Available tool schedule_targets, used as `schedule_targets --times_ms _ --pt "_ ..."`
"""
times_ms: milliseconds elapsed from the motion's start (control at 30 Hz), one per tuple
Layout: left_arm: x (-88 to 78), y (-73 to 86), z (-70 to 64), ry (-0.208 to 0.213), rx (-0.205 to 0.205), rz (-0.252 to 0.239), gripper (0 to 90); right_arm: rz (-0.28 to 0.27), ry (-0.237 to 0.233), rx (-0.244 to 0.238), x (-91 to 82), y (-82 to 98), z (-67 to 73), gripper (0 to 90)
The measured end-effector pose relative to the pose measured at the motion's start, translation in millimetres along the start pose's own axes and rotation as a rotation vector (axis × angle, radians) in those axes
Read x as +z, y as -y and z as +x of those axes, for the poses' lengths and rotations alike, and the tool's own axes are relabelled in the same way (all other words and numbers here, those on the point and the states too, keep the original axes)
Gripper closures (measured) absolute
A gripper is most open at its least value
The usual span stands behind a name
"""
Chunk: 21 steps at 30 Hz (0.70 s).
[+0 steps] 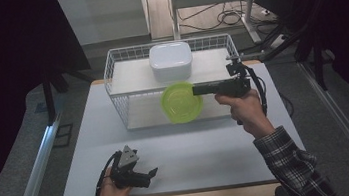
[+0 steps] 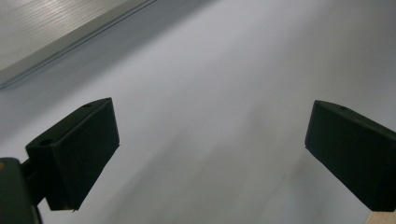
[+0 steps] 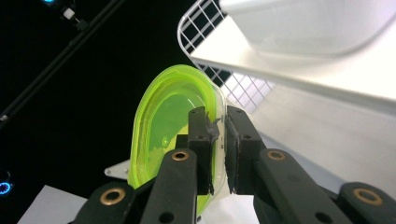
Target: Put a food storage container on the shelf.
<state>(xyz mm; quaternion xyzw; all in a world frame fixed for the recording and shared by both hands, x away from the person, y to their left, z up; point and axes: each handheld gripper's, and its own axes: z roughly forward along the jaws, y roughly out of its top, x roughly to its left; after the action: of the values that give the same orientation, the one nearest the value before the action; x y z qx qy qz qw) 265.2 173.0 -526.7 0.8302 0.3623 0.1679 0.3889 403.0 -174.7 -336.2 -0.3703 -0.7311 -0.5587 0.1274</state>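
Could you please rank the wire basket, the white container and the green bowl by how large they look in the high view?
1. wire basket, clearly largest.
2. green bowl and white container look about alike; the bowl is lifted nearer the camera, so I won't rank them.

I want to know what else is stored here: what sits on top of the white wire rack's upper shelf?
A white, rounded plastic container stands on the white wire rack's upper shelf. Its contents cannot be seen. The green plastic bowl, held by the right gripper, covers part of the lower shelf.
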Motion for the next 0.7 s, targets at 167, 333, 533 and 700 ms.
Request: schedule_targets --times_ms 167,333,533,700 --pt "-0.1 0.0 0.1 0.0 -0.001 -0.001 2.7 -0.02 -0.003 -0.009 -1.0 -13.0 6.1 82.1" --pt "0.2 0.1 0.2 0.004 -0.002 0.002 2.7 -0.048 -0.005 -0.012 -2.7 -25.7 10.7 82.1" --pt "0.1 0.0 0.3 0.004 -0.002 0.004 2.7 -0.086 0.008 -0.015 -2.4 -47.9 17.1 82.1" --pt "0.0 0.1 0.4 0.007 -0.003 0.004 2.7 -0.098 0.028 -0.017 -0.5 -58.2 18.1 82.1"
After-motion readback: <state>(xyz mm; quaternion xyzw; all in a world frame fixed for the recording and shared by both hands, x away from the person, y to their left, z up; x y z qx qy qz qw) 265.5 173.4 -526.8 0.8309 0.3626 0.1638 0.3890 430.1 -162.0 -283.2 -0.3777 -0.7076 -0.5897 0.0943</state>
